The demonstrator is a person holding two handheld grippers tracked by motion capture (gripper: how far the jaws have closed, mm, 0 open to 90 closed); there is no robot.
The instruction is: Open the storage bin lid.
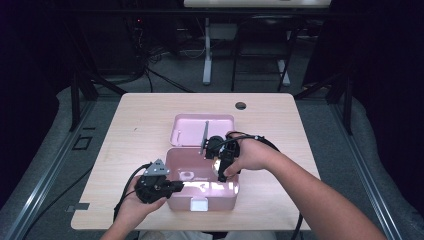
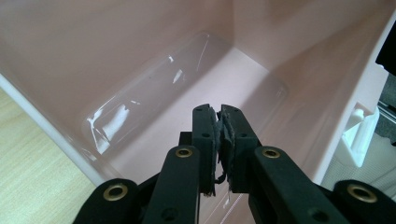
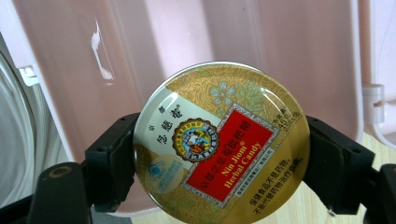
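Note:
An open pink box (image 1: 220, 199) stands near the table's front edge, with its lid (image 1: 192, 130) lying flat behind it. In the right gripper view a round gold tin (image 3: 222, 149) with a red "Nin Jiom Herbal Candy" label sits face up over pink plastic (image 3: 210, 32). My right gripper (image 3: 222, 156) is shut on its two sides. From above, that right gripper (image 1: 222, 167) hangs over the box's right back part. My left gripper (image 1: 179, 186) reaches over the box's left wall. In its own view the left gripper (image 2: 219, 116) has its jaws pressed together above the bare pink floor (image 2: 196, 93).
The box has a white latch (image 1: 199, 205) on its front wall. The wooden table (image 1: 135, 135) has a round cable hole (image 1: 240, 105) at the back. Black cables trail from both grippers. Desk legs and dark stands rise beyond the table.

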